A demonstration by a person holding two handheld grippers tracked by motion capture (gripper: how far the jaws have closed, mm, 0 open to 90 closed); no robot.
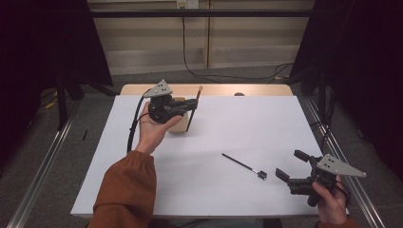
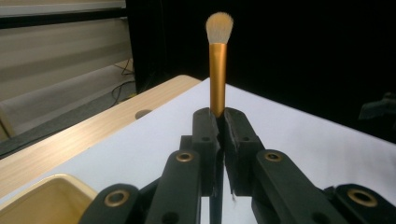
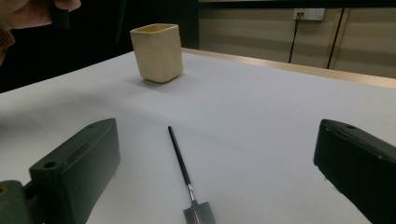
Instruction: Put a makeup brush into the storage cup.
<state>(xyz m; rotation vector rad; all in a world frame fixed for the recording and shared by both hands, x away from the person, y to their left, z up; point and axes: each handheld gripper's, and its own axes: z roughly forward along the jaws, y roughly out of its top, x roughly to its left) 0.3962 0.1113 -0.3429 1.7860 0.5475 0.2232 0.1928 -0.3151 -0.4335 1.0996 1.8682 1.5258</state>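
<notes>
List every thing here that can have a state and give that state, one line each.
Makeup brush: upright, bristles up, clamped in the left gripper, lifted off the table.
Left gripper: shut on the brush handle.
Cream cup: upright on the table, open top.
Thin black brush: lying flat on the white table, untouched.
Right gripper: open, holding nothing.

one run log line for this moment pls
left claw: shut on makeup brush, held upright near cup | right claw: open, empty | thin black brush: flat on table
</notes>
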